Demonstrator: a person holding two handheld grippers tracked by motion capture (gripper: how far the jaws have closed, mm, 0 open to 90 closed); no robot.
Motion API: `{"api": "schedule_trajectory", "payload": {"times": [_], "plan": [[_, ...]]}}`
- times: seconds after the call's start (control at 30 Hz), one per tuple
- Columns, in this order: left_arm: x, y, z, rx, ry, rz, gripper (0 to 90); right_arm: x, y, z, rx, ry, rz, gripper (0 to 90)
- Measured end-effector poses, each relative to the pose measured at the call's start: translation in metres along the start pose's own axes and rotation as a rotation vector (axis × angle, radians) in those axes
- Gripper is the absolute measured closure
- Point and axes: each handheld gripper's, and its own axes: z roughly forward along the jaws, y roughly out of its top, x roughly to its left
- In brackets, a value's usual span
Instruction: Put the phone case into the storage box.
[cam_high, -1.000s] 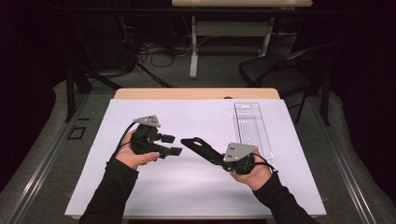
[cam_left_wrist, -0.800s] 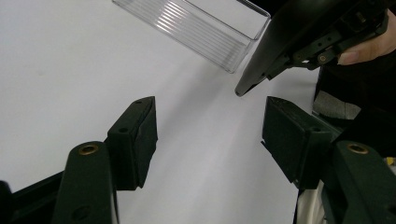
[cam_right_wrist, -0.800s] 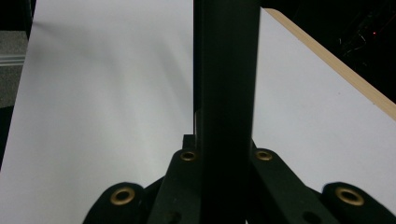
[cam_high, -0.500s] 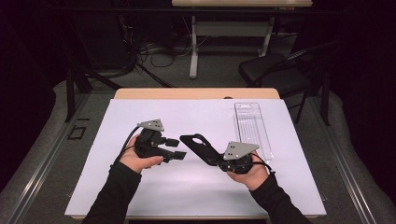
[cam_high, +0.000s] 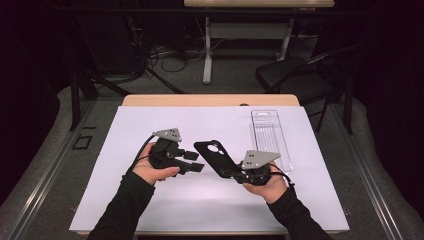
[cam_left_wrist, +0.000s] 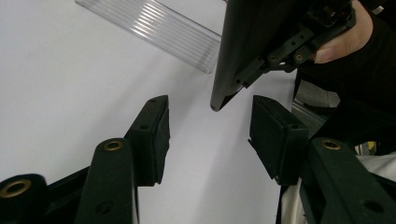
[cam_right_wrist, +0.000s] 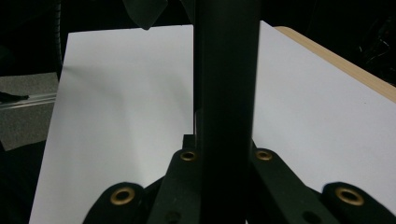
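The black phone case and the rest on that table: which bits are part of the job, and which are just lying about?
In the job:
- black phone case, clamped in the right claw
- left claw, open, facing the case's free end

Lying about:
- clear plastic tray, on the white sheet
- black chair and cables, on the floor past the table

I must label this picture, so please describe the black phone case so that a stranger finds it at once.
On the white table, look near the middle, left of the clear tray. The phone case is held off the table by the right hand-held gripper. It is flat, black, with a round camera hole at its far end.
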Motion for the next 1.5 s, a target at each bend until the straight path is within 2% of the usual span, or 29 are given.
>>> {"api": "schedule_trajectory", "payload": {"times": [0.07,0.13,0.3,0.43,0.53,0.67,0.8,1.07,1.27,1.5], "plan": [[-0.001,0.002,0.001,-0.008,0.004,0.011,48.2,0.000,0.000,0.000,-0.003,0.002,0.001,88.6],[-0.001,0.003,0.002,-0.020,-0.016,0.019,50.0,0.000,-0.001,0.001,-0.006,0.008,0.004,88.7],[-0.005,0.010,0.005,-0.011,0.001,0.051,49.6,0.001,-0.001,0.001,-0.016,0.014,0.005,88.6],[-0.005,0.014,0.006,-0.036,-0.015,0.071,49.6,0.001,-0.001,0.002,-0.025,0.020,0.011,88.6],[-0.005,0.015,0.008,-0.046,-0.006,0.085,49.4,0.000,-0.002,0.001,-0.030,0.021,0.013,88.6],[-0.004,0.017,0.007,-0.083,-0.020,0.075,52.1,0.000,-0.003,0.001,-0.043,0.025,0.023,88.6],[-0.003,0.018,0.007,-0.097,-0.046,0.068,54.7,-0.001,-0.006,0.002,-0.045,0.029,0.033,88.6],[-0.004,0.022,0.010,-0.101,-0.076,0.064,57.6,-0.001,-0.007,0.003,-0.055,0.039,0.038,88.6],[-0.005,0.024,0.010,-0.121,-0.087,0.072,60.8,0.000,-0.008,0.004,-0.067,0.047,0.043,88.6],[-0.005,0.024,0.011,-0.119,-0.100,0.082,66.0,0.000,-0.009,0.004,-0.073,0.052,0.052,88.6]]}}
